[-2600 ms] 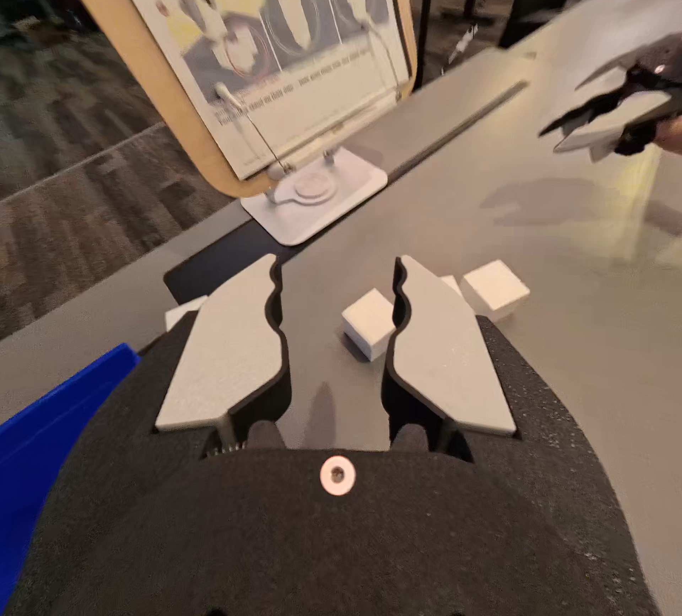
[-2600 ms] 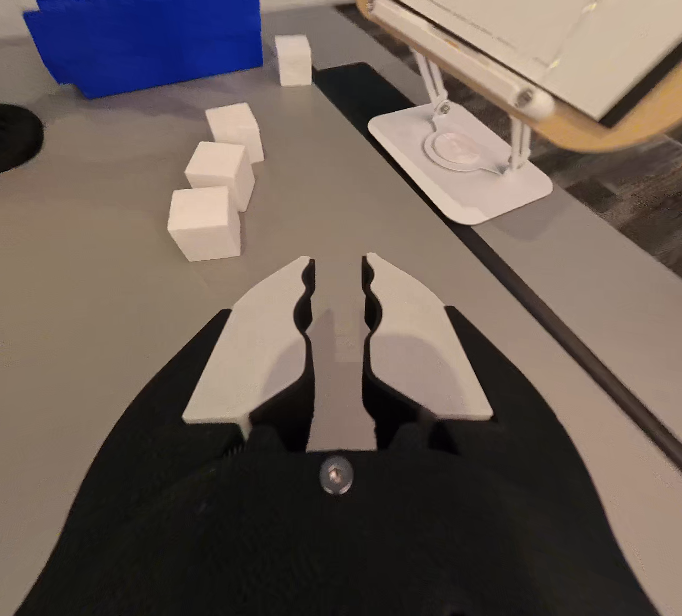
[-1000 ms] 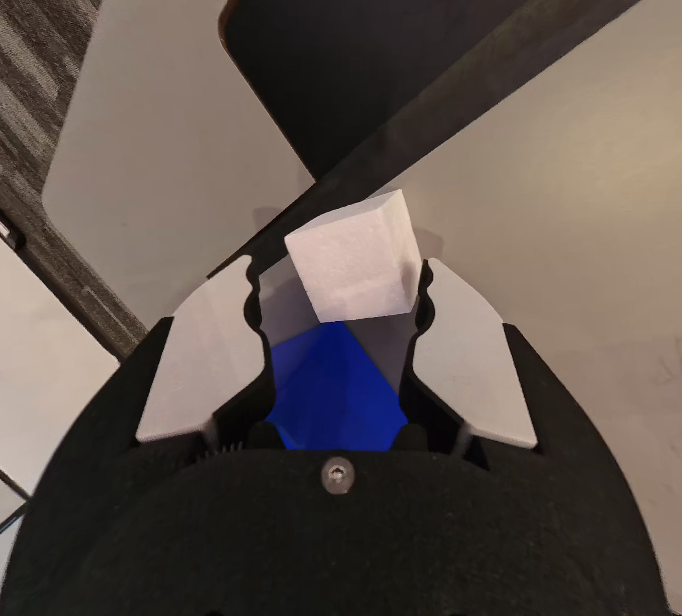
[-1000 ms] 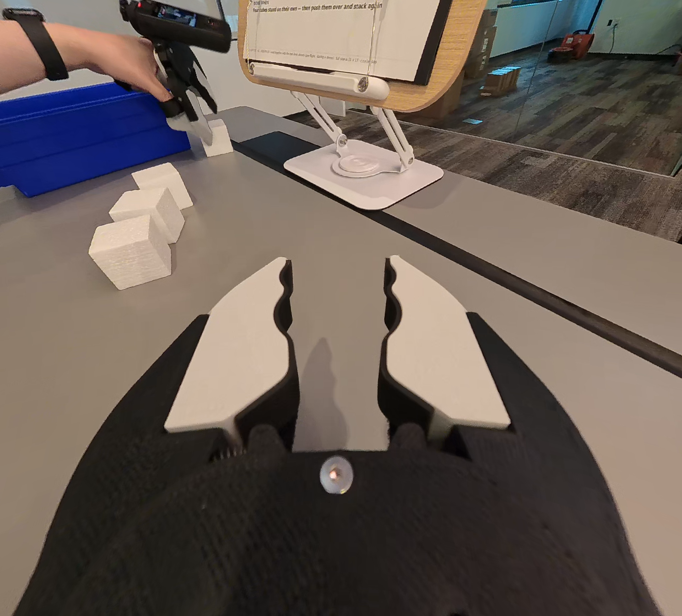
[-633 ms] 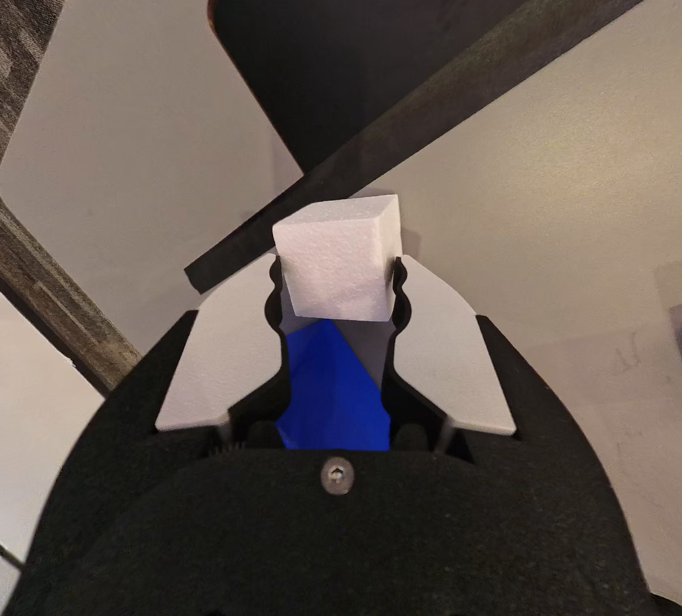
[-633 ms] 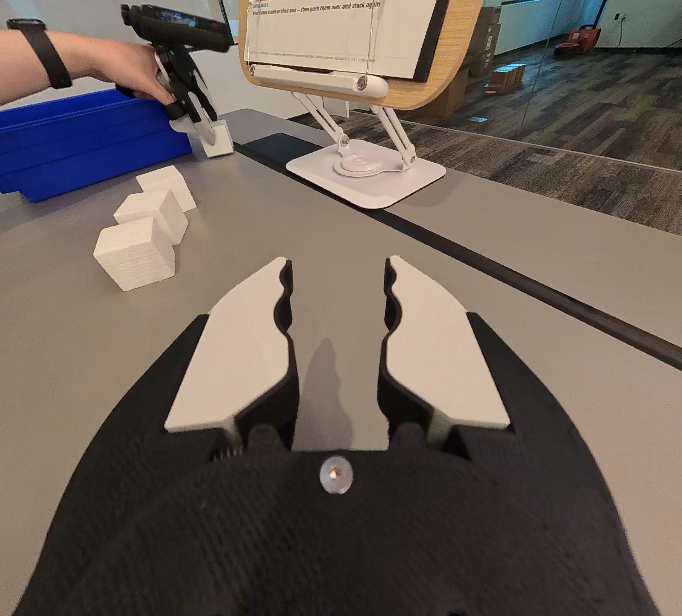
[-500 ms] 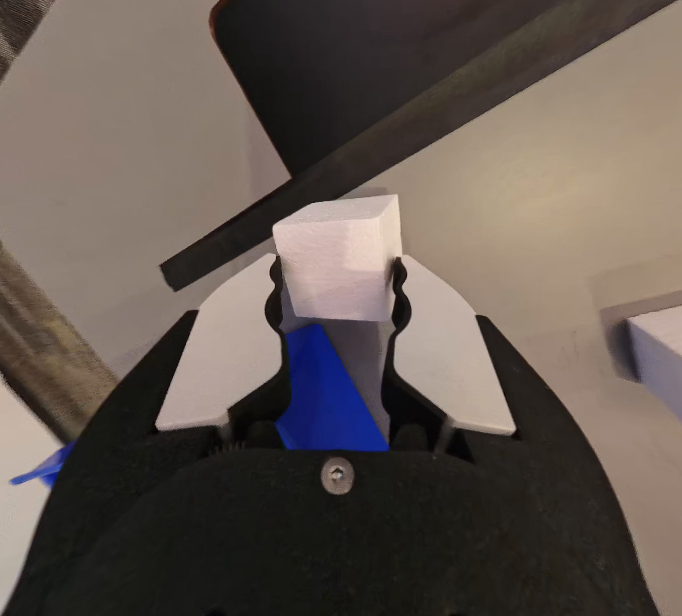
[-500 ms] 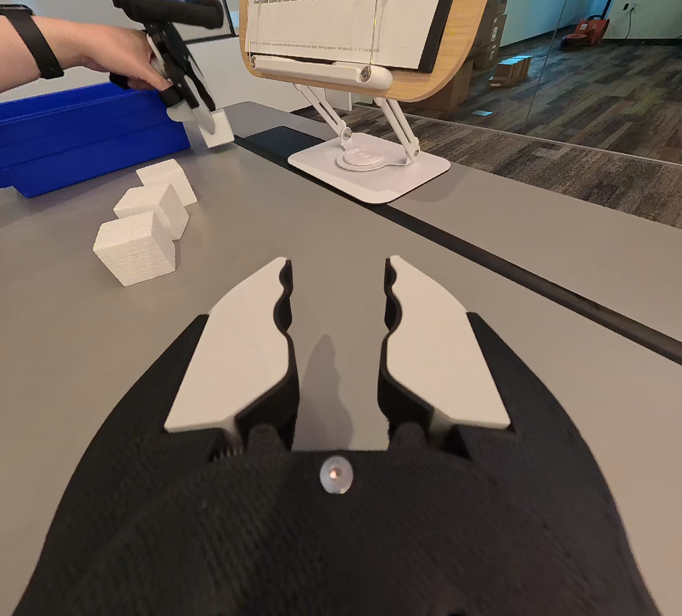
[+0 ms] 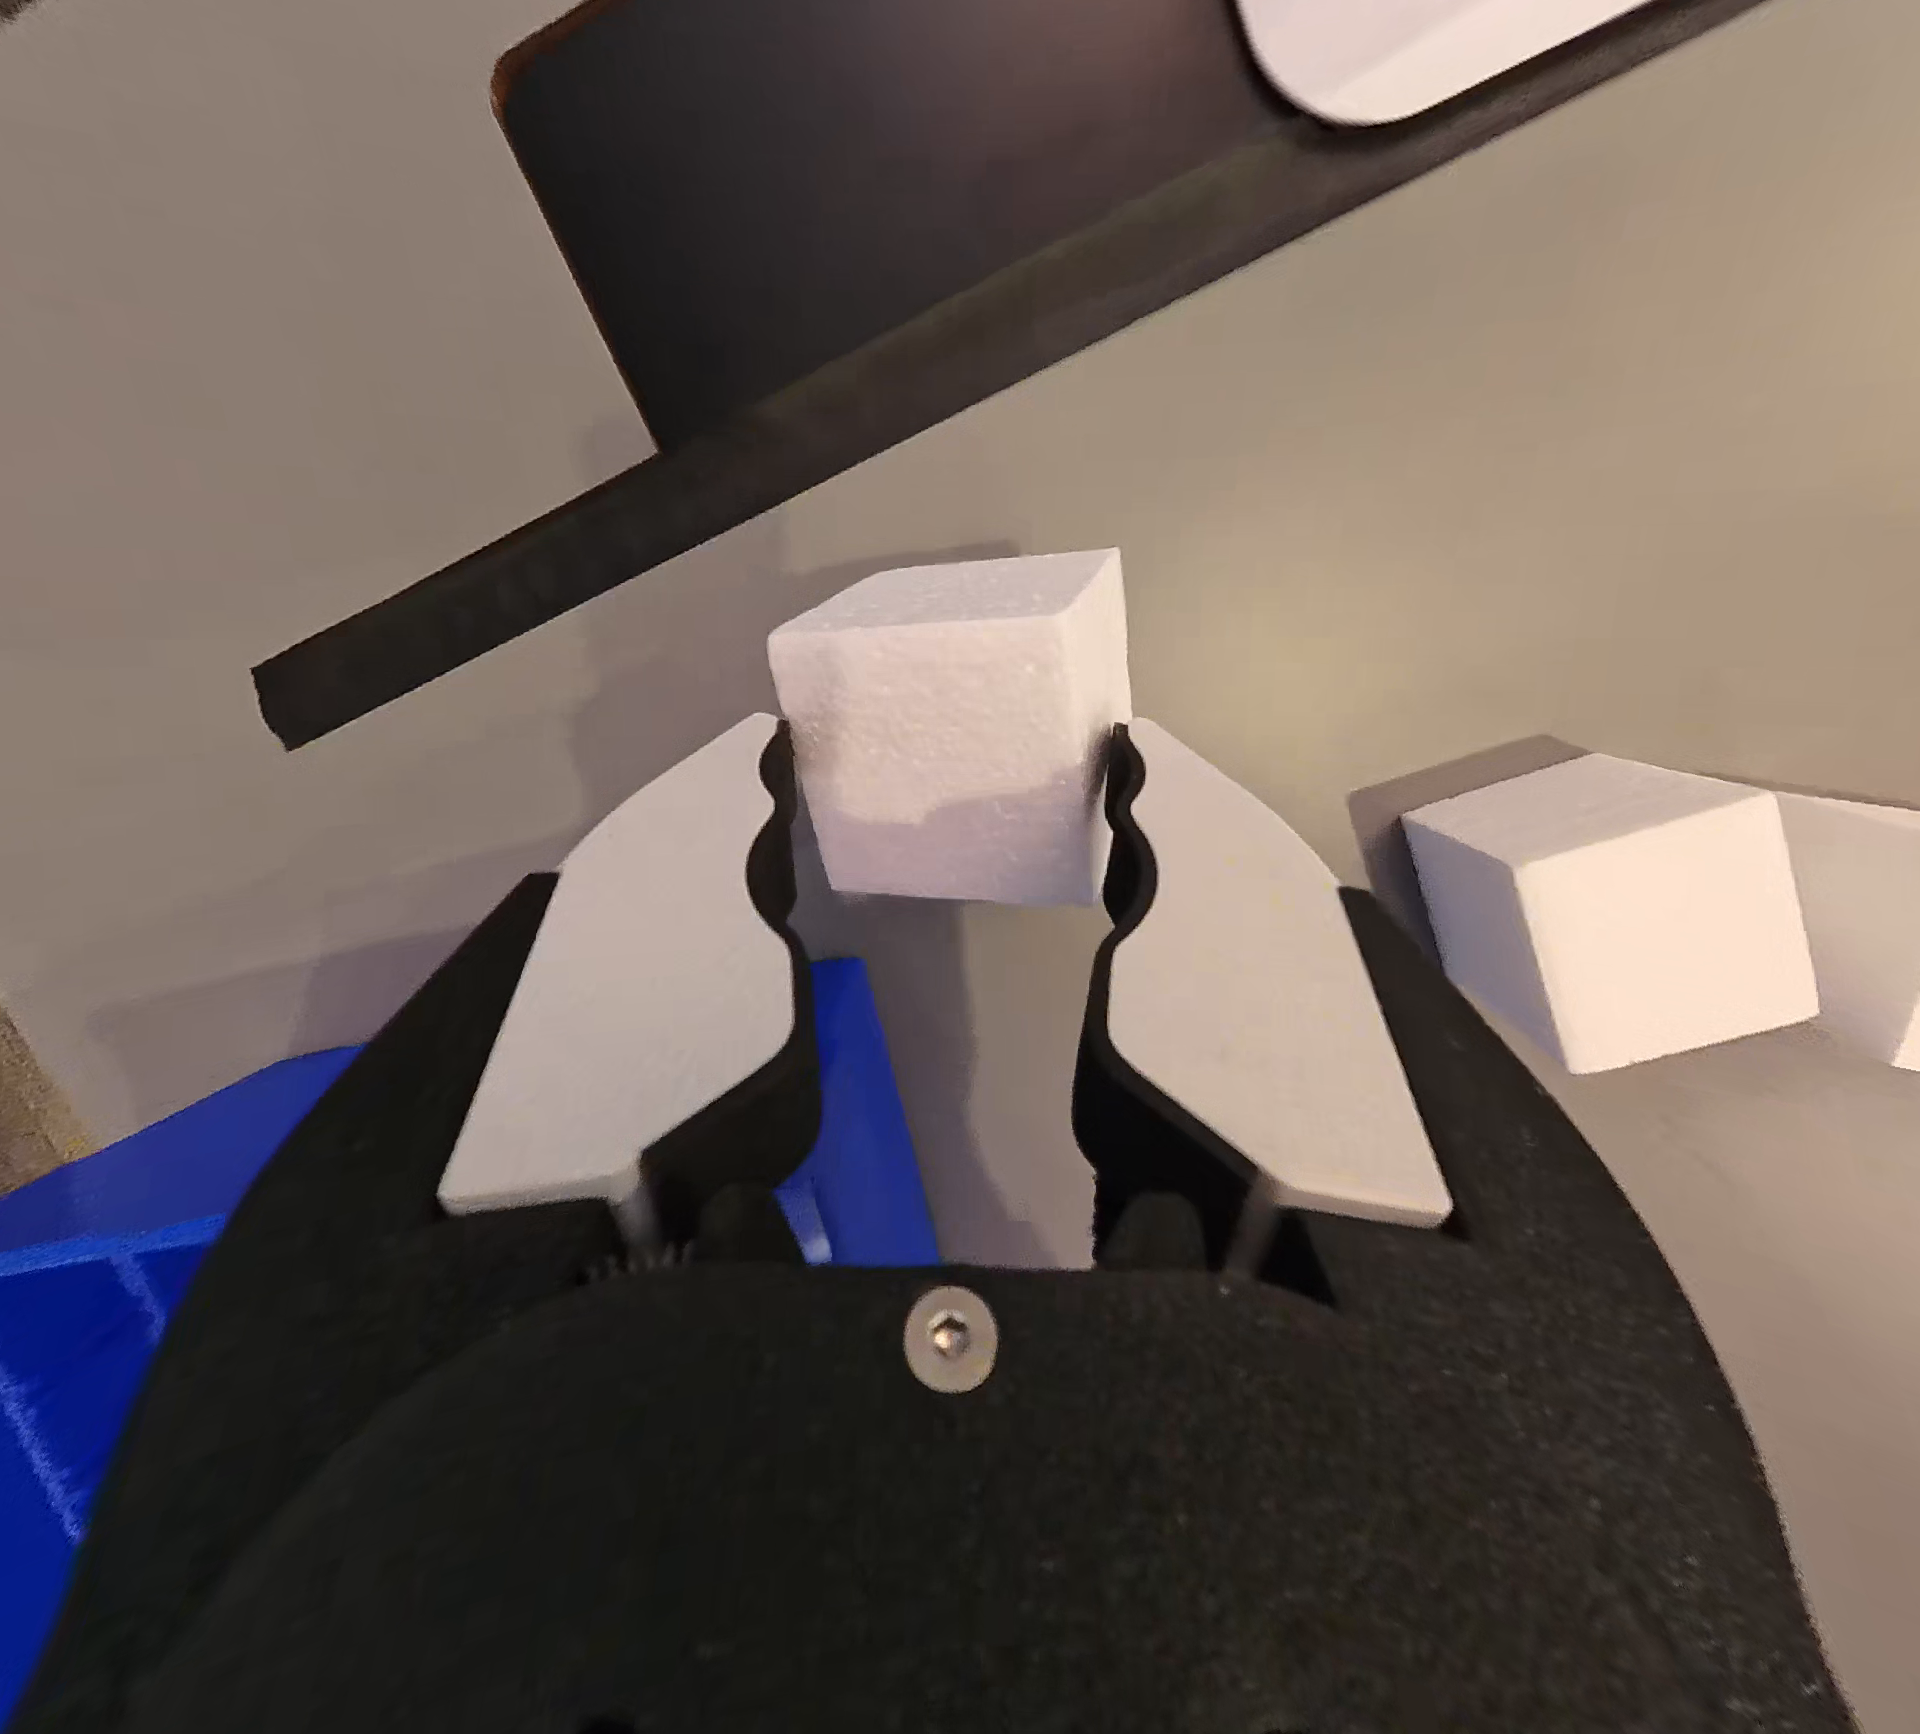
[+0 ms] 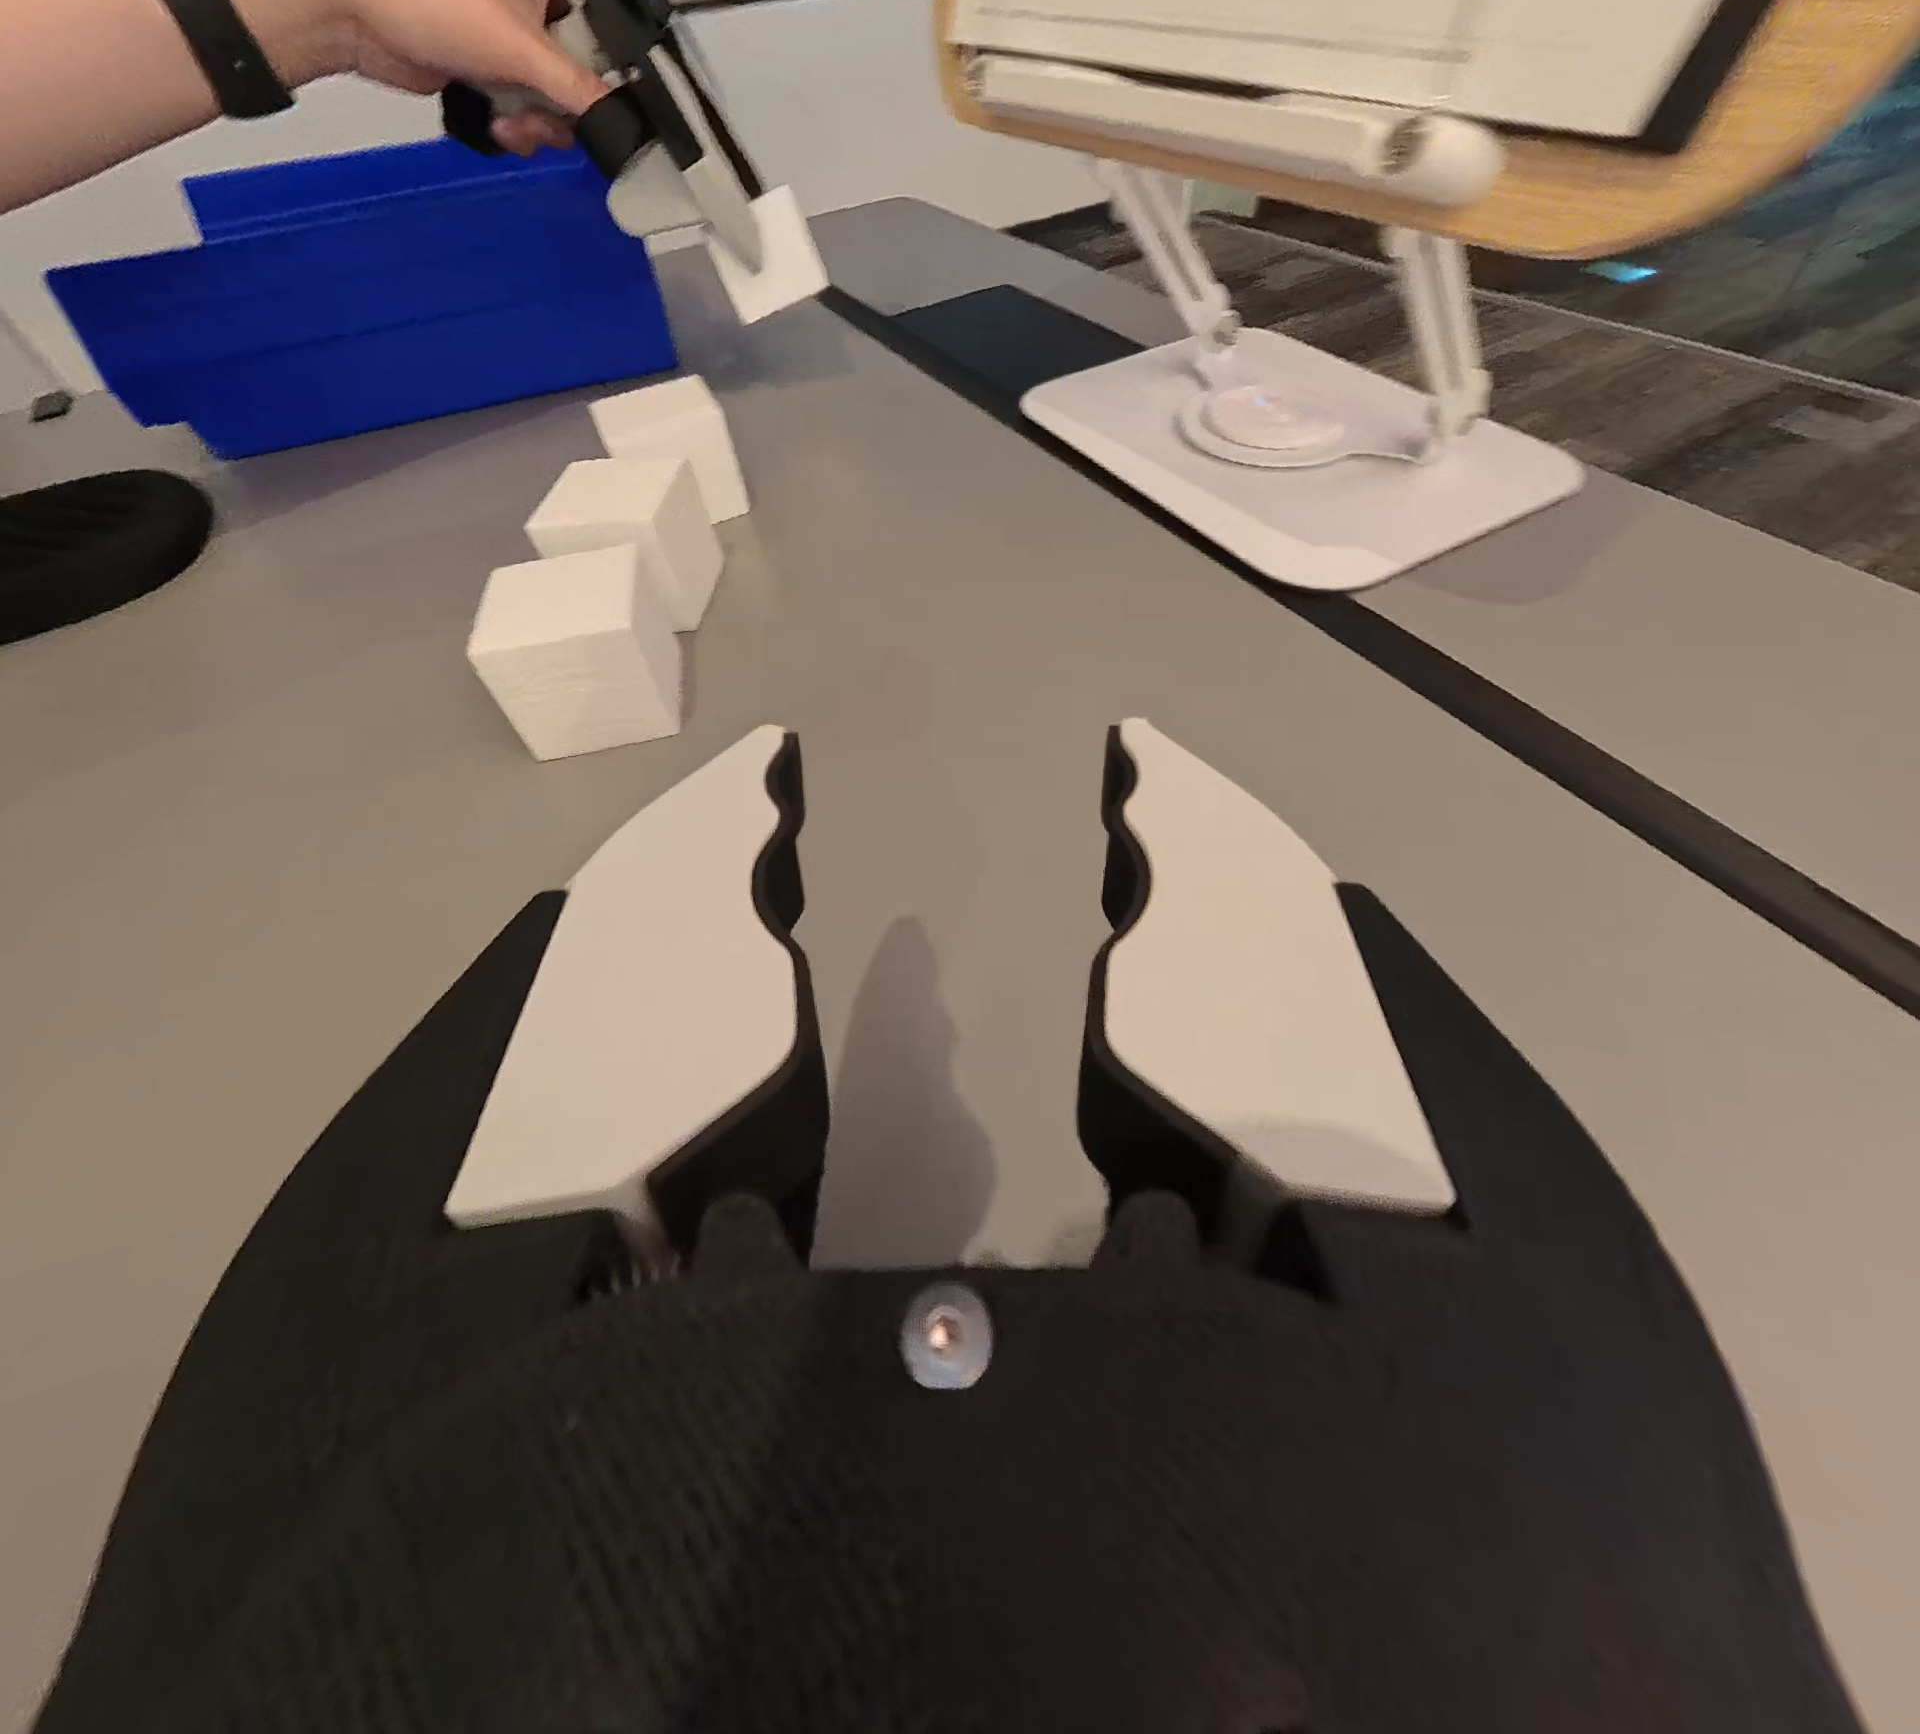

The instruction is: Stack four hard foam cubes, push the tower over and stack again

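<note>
My left gripper (image 9: 948, 734) is shut on a white foam cube (image 9: 956, 728) and holds it above the grey table. In the right wrist view that gripper (image 10: 727, 224) and its cube (image 10: 774, 256) hang in the air at the far left. Three more white cubes lie in a row on the table: a near one (image 10: 571, 650), a middle one (image 10: 629, 531) and a far one (image 10: 675, 437). One of them (image 9: 1605, 910) shows at the right in the left wrist view. My right gripper (image 10: 951, 744) is open and empty, low over the table, right of the near cube.
A blue bin (image 10: 364, 302) stands at the back left, also below my left gripper (image 9: 125, 1269). A wooden board on a white stand (image 10: 1309, 479) is at the back right. A dark strip (image 10: 1558, 749) runs across the table. A black pad (image 10: 94, 541) lies at the left. My right fingertips sit around 40 cm from my left ones.
My left gripper closed on the far cube and lifted it off the table, moving toward the row of cubes. My right gripper stayed open and shifted closer to the row.
</note>
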The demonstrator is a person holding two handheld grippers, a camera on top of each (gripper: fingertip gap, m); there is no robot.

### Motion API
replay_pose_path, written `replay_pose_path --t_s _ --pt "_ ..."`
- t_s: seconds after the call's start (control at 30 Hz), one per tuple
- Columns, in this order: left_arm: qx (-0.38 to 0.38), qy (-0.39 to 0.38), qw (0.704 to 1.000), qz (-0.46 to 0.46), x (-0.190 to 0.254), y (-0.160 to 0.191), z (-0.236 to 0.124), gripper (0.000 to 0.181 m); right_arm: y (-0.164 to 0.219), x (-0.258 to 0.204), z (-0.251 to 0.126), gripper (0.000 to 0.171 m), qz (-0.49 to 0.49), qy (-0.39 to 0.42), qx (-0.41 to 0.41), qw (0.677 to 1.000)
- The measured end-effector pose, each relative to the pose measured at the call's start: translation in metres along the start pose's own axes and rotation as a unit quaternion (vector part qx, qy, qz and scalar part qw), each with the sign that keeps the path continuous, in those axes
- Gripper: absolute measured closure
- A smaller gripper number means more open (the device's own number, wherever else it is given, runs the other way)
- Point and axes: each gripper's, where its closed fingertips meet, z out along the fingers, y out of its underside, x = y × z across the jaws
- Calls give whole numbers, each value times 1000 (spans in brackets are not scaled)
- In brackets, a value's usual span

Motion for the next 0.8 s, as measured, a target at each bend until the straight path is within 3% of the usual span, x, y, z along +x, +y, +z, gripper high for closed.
replay_pose_path --t_s 0.23,0.4,0.47,0.63,0.8 --pt "36 -31 999 1 0 11 -32 124 0 -76 55 91 -8 -104 -28 994" --pt "71 -31 997 2 3 21 -62 124 2 -107 87 87 -27 -107 -41 993" --pt "85 -16 996 9 12 23 -74 124 8 -119 96 77 -29 -121 -55 991" --pt "98 14 994 46 51 30 -99 124 36 -124 116 78 -59 -105 -122 985" --pt "88 28 992 87 85 37 -108 124 35 -124 125 83 -67 -87 -126 986"
